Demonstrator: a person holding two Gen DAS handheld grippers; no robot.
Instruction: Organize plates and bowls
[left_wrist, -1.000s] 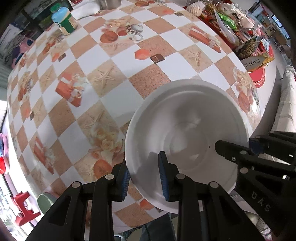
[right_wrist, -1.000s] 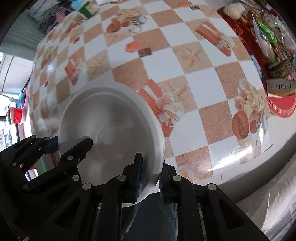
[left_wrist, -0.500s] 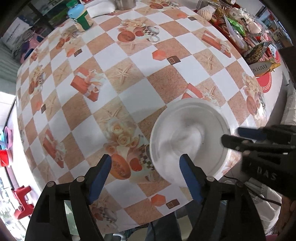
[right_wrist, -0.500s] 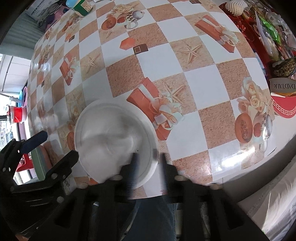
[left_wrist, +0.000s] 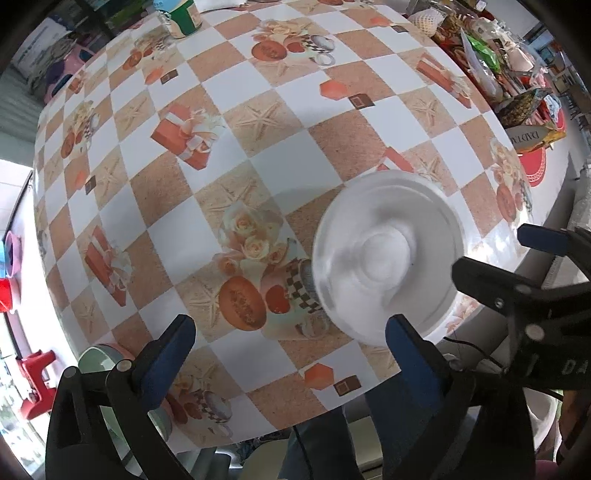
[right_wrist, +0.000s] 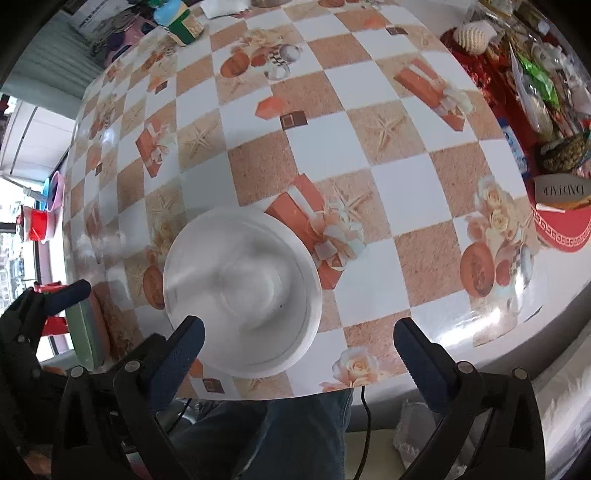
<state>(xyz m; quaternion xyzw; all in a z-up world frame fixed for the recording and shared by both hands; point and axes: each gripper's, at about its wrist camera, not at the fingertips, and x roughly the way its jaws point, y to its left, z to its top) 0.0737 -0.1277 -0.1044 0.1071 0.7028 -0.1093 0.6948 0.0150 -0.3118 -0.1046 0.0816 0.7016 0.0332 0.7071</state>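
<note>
A white bowl (left_wrist: 388, 266) sits on the checkered tablecloth (left_wrist: 229, 155) near the table's front edge; it also shows in the right wrist view (right_wrist: 240, 291). Its image is blurred. My left gripper (left_wrist: 288, 343) is open and empty, raised above and just left of the bowl. My right gripper (right_wrist: 299, 343) is open and empty, raised above the bowl's near right side. Nothing holds the bowl. The right gripper's fingers (left_wrist: 491, 284) show at the right of the left wrist view.
A green-and-blue jar (right_wrist: 181, 20) stands at the table's far side. Cluttered packages and a red mat (right_wrist: 561, 229) fill the right end. A green stool (right_wrist: 86, 332) stands below the table's left front edge. A person's legs (right_wrist: 295, 428) are under the edge.
Both grippers were shut on the bowl's rim a second ago. They have let it go, opened wide and pulled back, and the bowl now rests on the table.
</note>
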